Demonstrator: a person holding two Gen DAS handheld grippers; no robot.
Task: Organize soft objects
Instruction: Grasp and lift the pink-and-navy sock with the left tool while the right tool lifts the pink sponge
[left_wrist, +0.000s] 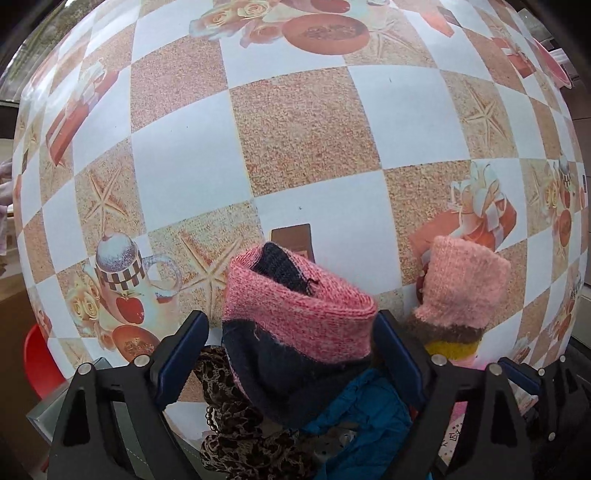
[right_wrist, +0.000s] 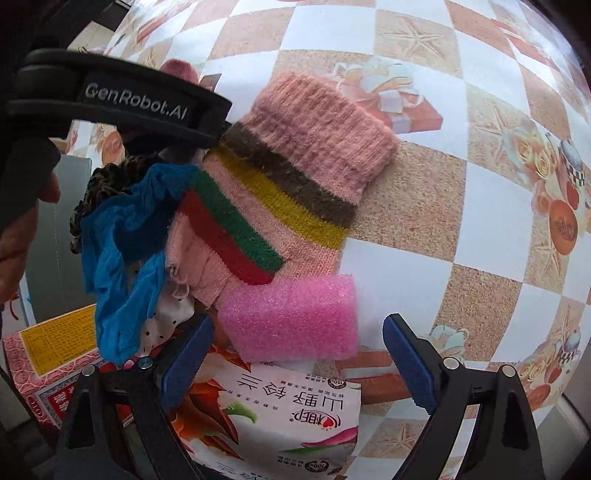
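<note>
My left gripper (left_wrist: 291, 328) is open, its blue pads either side of a pink and navy knitted sock (left_wrist: 295, 317) that lies between them, the right pad near or touching it. A pale pink striped sock (left_wrist: 461, 291) lies to its right. In the right wrist view that striped sock (right_wrist: 295, 184) lies flat, with brown, yellow, green and red bands. A pink foam sponge (right_wrist: 295, 317) lies just ahead of my right gripper (right_wrist: 299, 354), which is open and empty. A blue cloth (right_wrist: 129, 240) and a leopard-print cloth (right_wrist: 99, 184) are bunched at the left.
A checkered printed tablecloth (left_wrist: 303, 136) covers the table. A printed tissue pack (right_wrist: 277, 417) lies under my right gripper. A red patterned box (right_wrist: 48, 365) sits at the lower left. The left gripper's body (right_wrist: 136, 103) crosses the upper left of the right wrist view.
</note>
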